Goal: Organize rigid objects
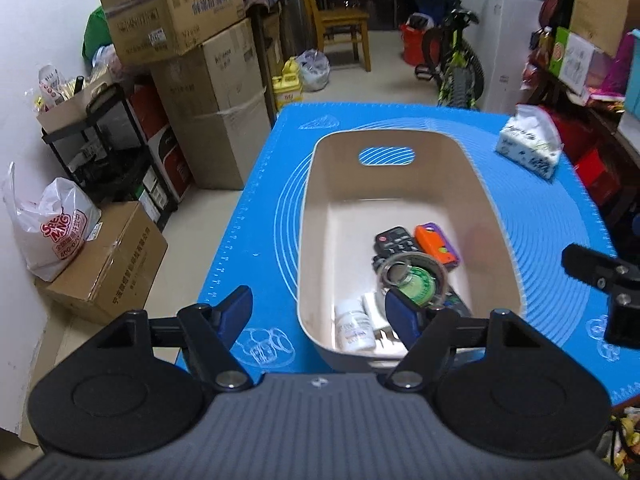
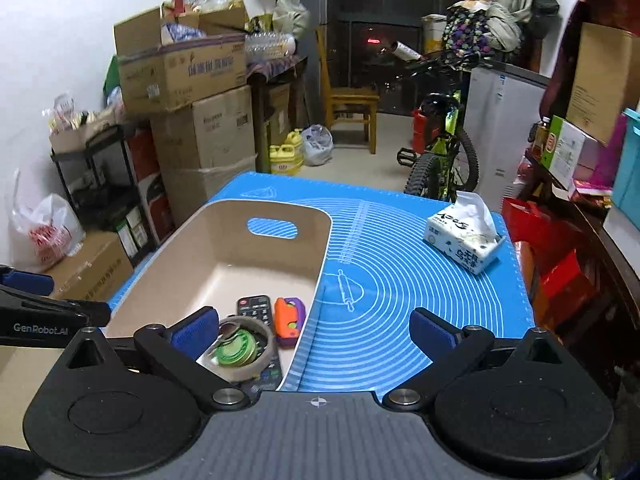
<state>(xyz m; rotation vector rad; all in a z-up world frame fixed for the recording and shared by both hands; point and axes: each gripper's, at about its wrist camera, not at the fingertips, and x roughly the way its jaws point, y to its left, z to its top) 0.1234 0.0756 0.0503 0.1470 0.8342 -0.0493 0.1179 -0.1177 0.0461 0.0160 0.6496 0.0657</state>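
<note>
A beige bin (image 1: 308, 200) with a handle slot stands on the blue mat (image 1: 560, 220). Inside it lie a black remote (image 1: 394, 240), an orange and purple toy (image 1: 436, 246), a tape roll (image 1: 416, 280) with green in its middle, a white pill bottle (image 1: 354, 326) and a white plug (image 1: 374, 306). My left gripper (image 1: 318, 308) hangs open above the bin's near left corner, holding nothing. My right gripper (image 2: 314, 328) is open and empty over the bin's (image 2: 224, 236) near right rim, with the remote (image 2: 254, 308), toy (image 2: 288, 320) and tape roll (image 2: 240, 348) below it.
A tissue pack (image 1: 530, 142) lies on the mat's far right corner (image 2: 466, 236). Stacked cardboard boxes (image 1: 172, 20) and a black shelf (image 1: 100, 140) stand left of the table. A wooden chair (image 2: 352, 96) and a bicycle (image 2: 444, 148) stand beyond it.
</note>
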